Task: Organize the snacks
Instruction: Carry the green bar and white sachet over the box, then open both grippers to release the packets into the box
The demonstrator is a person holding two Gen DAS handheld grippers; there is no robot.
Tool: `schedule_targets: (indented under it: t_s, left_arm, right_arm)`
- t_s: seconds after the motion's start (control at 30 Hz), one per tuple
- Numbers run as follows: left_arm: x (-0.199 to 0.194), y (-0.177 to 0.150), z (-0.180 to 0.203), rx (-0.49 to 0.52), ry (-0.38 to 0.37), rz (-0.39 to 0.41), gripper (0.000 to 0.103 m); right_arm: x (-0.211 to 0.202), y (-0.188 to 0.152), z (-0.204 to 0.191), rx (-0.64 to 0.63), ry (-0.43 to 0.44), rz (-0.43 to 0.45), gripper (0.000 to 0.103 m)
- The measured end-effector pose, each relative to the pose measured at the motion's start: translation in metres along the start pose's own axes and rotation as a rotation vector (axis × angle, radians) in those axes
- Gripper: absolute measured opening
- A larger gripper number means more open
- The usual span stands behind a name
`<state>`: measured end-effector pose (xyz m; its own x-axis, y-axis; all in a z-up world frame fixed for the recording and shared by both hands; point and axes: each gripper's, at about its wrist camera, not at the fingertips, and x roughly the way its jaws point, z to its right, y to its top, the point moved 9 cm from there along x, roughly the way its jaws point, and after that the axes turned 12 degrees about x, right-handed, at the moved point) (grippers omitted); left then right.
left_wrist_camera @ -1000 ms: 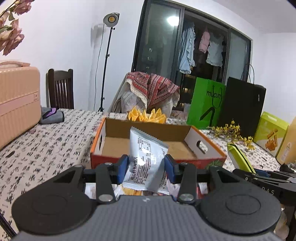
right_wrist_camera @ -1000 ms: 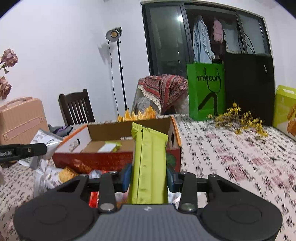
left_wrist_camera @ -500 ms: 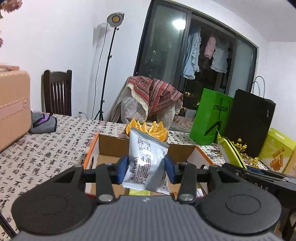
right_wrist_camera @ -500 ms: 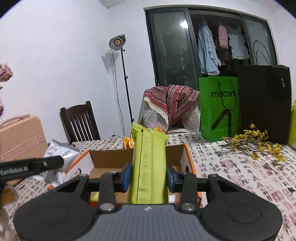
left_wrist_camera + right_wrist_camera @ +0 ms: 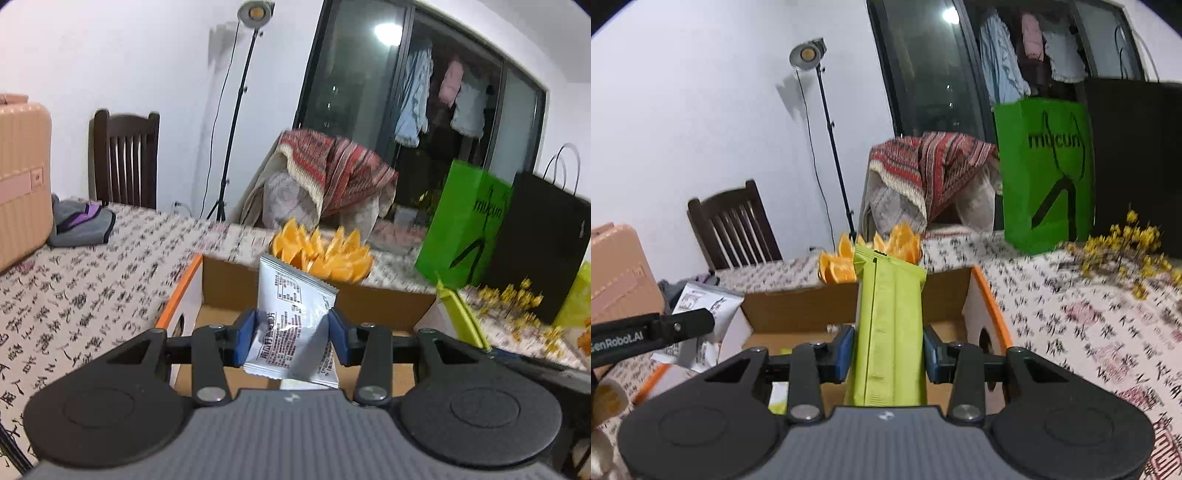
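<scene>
Above the cardboard box [image 5: 373, 302], the left gripper [image 5: 291, 341] is clamped on a silver snack packet [image 5: 291, 325], blue pads pressing both side edges. Packet stands upright, slightly tilted, black print facing the camera, its top edge reaching up in front of the box's far wall. Box is open-topped, brown inside, orange rim and white outer wall on its left side. Inside the box, right under the packet, a pale item peeks out, too hidden to identify.

Right gripper [image 5: 888, 354] is closed on a green snack bar [image 5: 890, 325], long pack held upright between the blue pads, back seam facing the camera, also over the same box [image 5: 798, 306]. Something yellow-green lies on the box floor left of the bar, mostly hidden. From the right wrist view the left gripper's arm with its silver packet [image 5: 701, 306] shows at the box's left end.

Orange slices [image 5: 321, 254] sit just behind the box's far wall. Box rests on a table with a calligraphy-print cloth [image 5: 92, 295]. Right of the box: yellow flowers [image 5: 1126, 243], a green shopping bag [image 5: 1045, 173] and a black bag [image 5: 543, 243] behind them. Left of the box: pink suitcase [image 5: 22, 177], grey pouch [image 5: 81, 225]. Behind the table: dark wooden chair [image 5: 125, 158], a lamp stand [image 5: 236, 110], a chair draped with a patterned throw [image 5: 332, 177].
</scene>
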<state>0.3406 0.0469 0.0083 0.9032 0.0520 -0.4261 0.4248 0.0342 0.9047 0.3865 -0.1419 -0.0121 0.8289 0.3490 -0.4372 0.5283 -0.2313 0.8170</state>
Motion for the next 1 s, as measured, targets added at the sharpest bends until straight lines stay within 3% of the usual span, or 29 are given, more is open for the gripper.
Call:
schedule_targets:
  t_s: [0.37,0.47,0.5,0.53,0.6,0.63,1.0]
  left_arm:
    - [0.009,-0.017,-0.012,-0.011,0.024,-0.051,0.048]
    - [0.006,-0.015,-0.012,-0.005,0.045,-0.032,0.077]
    - [0.004,-0.014,-0.014,-0.006,0.056,-0.024,0.093]
    - [0.001,-0.013,-0.015,-0.008,0.073,-0.014,0.102]
    - [-0.003,-0.010,-0.015,-0.008,0.081,0.012,0.103]
    - [-0.004,-0.009,-0.014,-0.007,0.075,0.016,0.103]
    - [-0.008,-0.008,-0.012,-0.002,0.071,0.024,0.103]
  right_arm:
    - [0.007,-0.012,0.002,-0.022,-0.019,-0.020,0.039]
    - [0.008,-0.014,0.004,-0.017,-0.023,-0.026,0.042]
    - [0.007,-0.013,0.005,-0.014,-0.021,-0.024,0.054]
    - [0.007,-0.013,0.005,-0.009,-0.018,-0.023,0.063]
    - [0.004,-0.011,0.006,-0.002,-0.013,-0.008,0.095]
    - [0.002,-0.010,0.005,0.000,-0.007,0.002,0.099]
    - [-0.005,-0.005,0.004,-0.007,-0.008,0.029,0.103]
